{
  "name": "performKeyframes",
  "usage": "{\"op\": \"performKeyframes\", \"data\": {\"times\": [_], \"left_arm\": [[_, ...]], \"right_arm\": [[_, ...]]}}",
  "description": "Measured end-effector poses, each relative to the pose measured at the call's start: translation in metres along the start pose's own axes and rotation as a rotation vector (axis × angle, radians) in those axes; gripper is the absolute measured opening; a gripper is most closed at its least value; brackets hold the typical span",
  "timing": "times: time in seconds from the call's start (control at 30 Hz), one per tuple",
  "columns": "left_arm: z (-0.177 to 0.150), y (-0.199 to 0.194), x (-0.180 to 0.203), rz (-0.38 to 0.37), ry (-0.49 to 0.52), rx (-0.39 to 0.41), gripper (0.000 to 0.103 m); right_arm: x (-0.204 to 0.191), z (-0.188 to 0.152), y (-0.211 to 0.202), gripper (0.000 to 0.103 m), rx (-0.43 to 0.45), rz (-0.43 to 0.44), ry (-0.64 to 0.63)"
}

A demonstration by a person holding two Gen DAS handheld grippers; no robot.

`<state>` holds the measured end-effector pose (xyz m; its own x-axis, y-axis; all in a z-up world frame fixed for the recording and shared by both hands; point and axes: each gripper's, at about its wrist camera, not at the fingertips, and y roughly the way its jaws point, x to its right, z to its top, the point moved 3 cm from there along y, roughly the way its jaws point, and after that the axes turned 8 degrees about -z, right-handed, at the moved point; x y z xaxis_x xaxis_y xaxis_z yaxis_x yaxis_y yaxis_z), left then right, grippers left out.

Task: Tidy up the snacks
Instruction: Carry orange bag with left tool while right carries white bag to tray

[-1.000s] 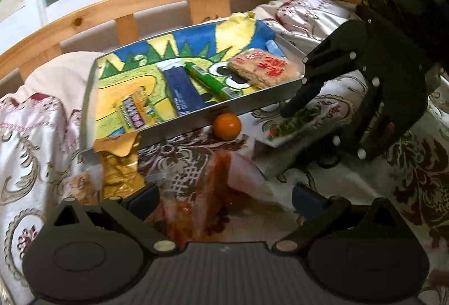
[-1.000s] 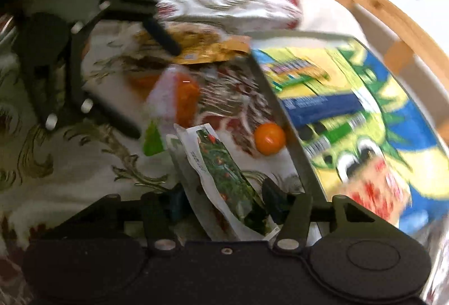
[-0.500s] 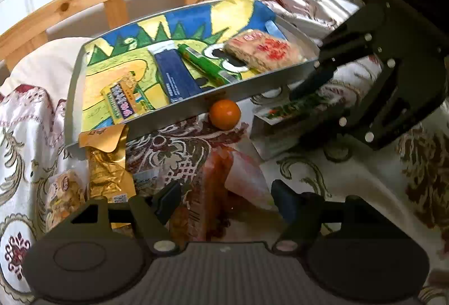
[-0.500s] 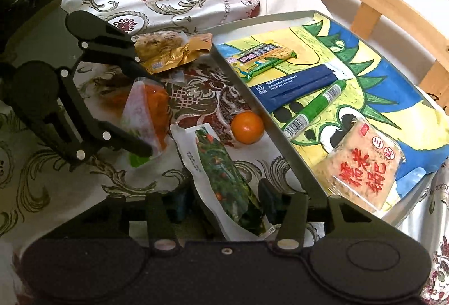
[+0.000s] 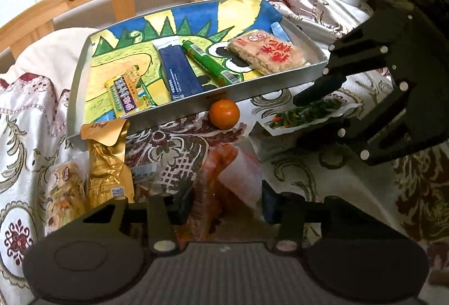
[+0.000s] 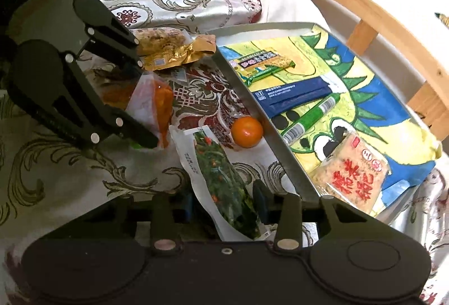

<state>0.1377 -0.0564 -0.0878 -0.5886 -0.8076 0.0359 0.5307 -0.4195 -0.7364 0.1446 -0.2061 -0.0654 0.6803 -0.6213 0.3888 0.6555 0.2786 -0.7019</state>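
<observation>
Patterned bedspread (image 6: 84,176) carries my snacks: my right hand-held gripper (image 6: 224,201), fingers apart, straddles the green packet (image 6: 221,178) lying lengthwise along them, lower centre, with the tray (image 6: 252,111) just right, while my left hand-held gripper (image 5: 224,201), also apart, flanks the orange bag (image 5: 221,178).

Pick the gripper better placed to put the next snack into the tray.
Right. The right gripper already straddles the green vegetable packet, which lies right beside the tray wall. The left gripper straddles the orange packet, farther from the tray.
</observation>
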Motion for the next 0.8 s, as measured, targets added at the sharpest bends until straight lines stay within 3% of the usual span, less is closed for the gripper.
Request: {"op": "performKeyframes", "data": {"times": [0.1, 0.47, 0.8], "left_arm": [[0.002, -0.005, 0.003, -0.004, -0.020, 0.006, 0.051], [0.018, -0.017, -0.004, -0.010, -0.169, 0.039, 0.051], [0.074, -0.020, -0.021, 0.039, -0.181, 0.180, 0.051]], "right_arm": [[-0.001, 0.001, -0.008, 0.036, 0.020, -0.020, -0.001], [0.003, 0.002, -0.026, 0.034, 0.016, -0.057, 0.043], [0.042, 0.018, -0.033, 0.034, 0.050, -0.131, 0.182]]}}
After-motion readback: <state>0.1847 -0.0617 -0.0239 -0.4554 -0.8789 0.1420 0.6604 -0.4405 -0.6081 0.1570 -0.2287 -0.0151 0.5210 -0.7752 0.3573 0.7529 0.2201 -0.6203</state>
